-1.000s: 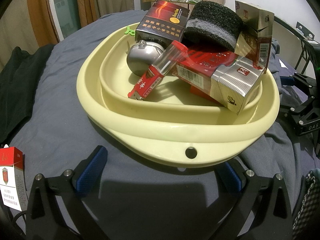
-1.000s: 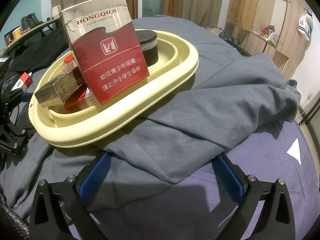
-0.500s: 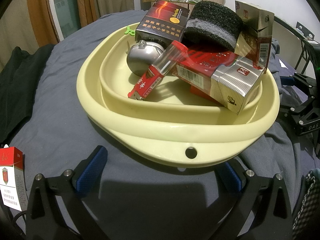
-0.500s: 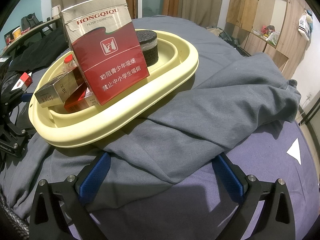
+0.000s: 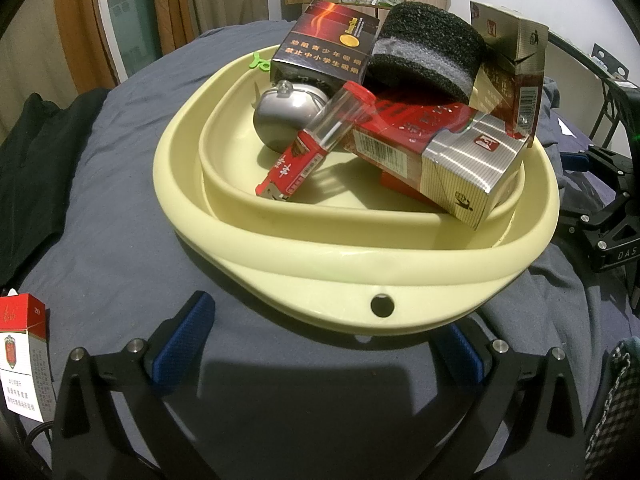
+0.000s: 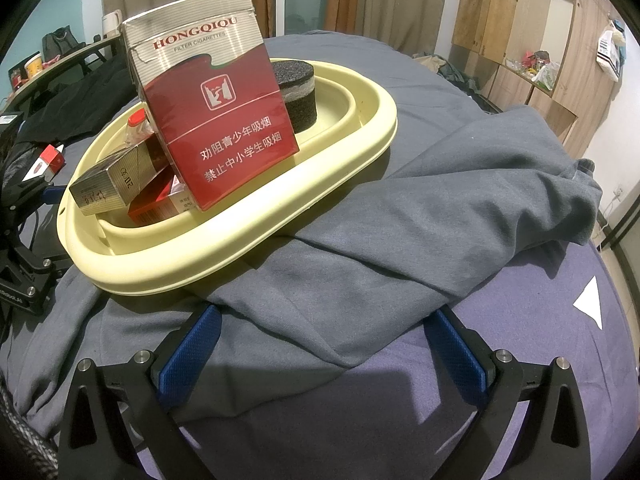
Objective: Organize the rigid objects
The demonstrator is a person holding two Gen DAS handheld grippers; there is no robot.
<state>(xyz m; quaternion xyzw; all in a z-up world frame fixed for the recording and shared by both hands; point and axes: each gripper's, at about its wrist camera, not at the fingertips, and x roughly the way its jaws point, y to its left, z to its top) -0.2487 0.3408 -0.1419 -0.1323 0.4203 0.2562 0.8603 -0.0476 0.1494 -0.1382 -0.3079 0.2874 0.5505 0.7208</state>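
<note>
Both claws stand wide and hold nothing: left gripper (image 5: 320,344) has its blue-padded fingers spread either side of the near wall of the pale yellow oval plastic basin (image 5: 348,268), low over the grey bedcover (image 5: 120,208); right gripper (image 6: 324,348) is spread the same way over a rumpled grey cloth (image 6: 460,216), basin ahead and to its left. Basin sits on the bedcover, one edge on the grey cloth, and carries a heap of rigid items. Right wrist view: a red-and-silver HONGQIQU cigarette pack (image 6: 212,120) leans upright at the near rim, a silver-and-gold pack (image 6: 108,188) and a flat red pack (image 6: 156,204) lying beside and beneath it, a round black foam puck with a grey band (image 6: 298,96) behind. Left wrist view: a dark brown-and-red cigarette box (image 5: 324,48) propped at the far side, a small rounded silver metal vessel (image 5: 284,116) below it, a clear tube with a red cap and red label (image 5: 308,148) slanting across the basin floor. Outside the basin, a red-and-white cigarette pack (image 5: 24,356) stands on the bedcover by the left gripper. Beyond: curtains (image 5: 84,28), wooden cabinets (image 6: 532,52).
</note>
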